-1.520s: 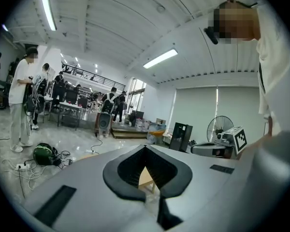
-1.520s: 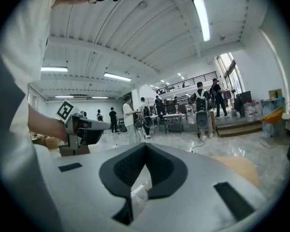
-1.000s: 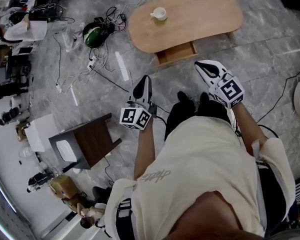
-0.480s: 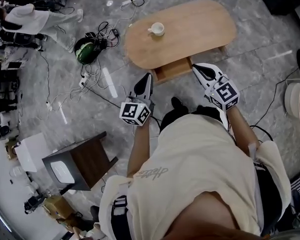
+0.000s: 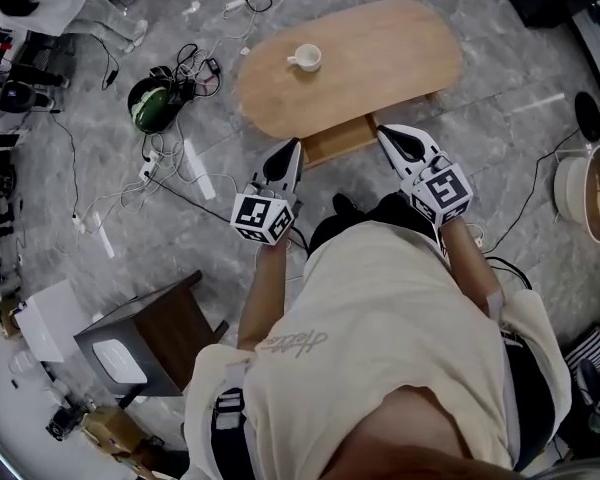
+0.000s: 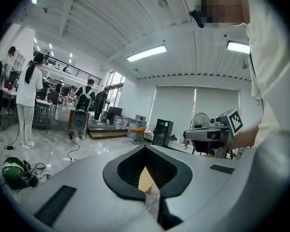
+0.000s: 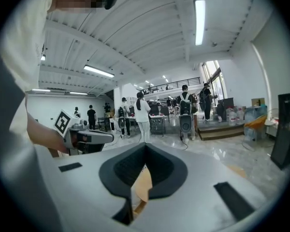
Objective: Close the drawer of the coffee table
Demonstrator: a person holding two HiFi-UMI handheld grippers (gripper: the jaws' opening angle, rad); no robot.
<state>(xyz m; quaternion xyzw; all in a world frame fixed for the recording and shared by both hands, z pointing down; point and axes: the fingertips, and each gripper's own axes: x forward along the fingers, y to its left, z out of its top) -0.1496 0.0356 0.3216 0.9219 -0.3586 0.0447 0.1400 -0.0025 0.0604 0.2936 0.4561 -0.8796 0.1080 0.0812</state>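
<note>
The oval wooden coffee table [image 5: 380, 48] stands on the grey floor with a white cup [image 5: 306, 58] on its top. Its drawer [image 5: 338, 138] sticks out from the near side, open. In the head view my left gripper [image 5: 291, 150] points at the drawer's left front corner and my right gripper [image 5: 388, 134] at its right front corner; whether either touches the drawer I cannot tell. Both are shut with nothing held. In the left gripper view [image 6: 147, 192] and the right gripper view [image 7: 137, 197] only a sliver of light wood shows past the jaws.
A green helmet [image 5: 150, 103] and tangled cables [image 5: 195, 63] lie on the floor left of the table. A dark brown side table [image 5: 150, 333] stands at the lower left, a white round tub [image 5: 585, 193] at the right. People [image 6: 28, 100] stand far off in the hall.
I have stepped closer to the coffee table. Both grippers moved forward and now sit at the two front corners of the open drawer.
</note>
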